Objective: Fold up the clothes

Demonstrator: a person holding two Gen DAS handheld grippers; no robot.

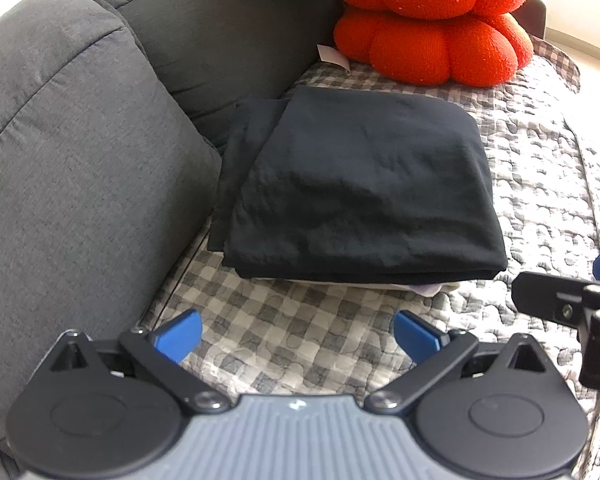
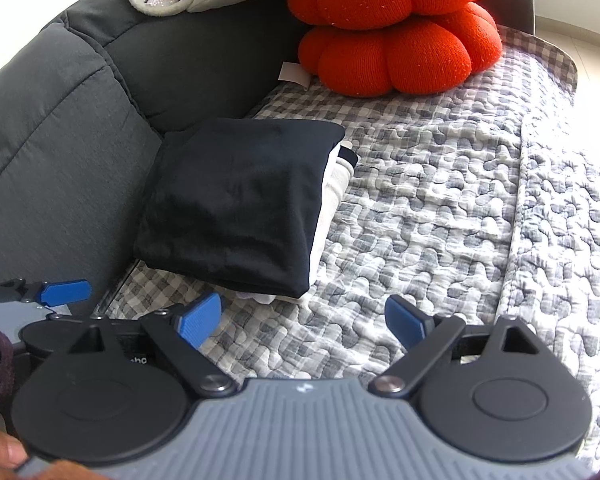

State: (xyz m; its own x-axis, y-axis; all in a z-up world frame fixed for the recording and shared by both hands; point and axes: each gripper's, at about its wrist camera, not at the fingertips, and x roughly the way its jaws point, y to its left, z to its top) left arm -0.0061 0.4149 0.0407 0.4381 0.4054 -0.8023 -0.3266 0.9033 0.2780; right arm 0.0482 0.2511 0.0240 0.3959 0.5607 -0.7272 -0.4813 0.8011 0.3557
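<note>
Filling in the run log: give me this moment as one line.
left gripper: open, empty | right gripper: open, empty | folded black garment: atop pale clothes on checked quilted cover | stage: released

So the folded garment (image 1: 360, 184) sits on top of a stack of other clothes (image 2: 332, 196), all on the quilt (image 1: 540, 184) covering the sofa seat, pushed up against the back cushions (image 1: 80, 152) on the left. Two puffy cushions (image 1: 432, 20) are stacked behind it. Both grippers hang in front, left gripper (image 1: 298, 338) beside right gripper (image 2: 302, 320).
</note>
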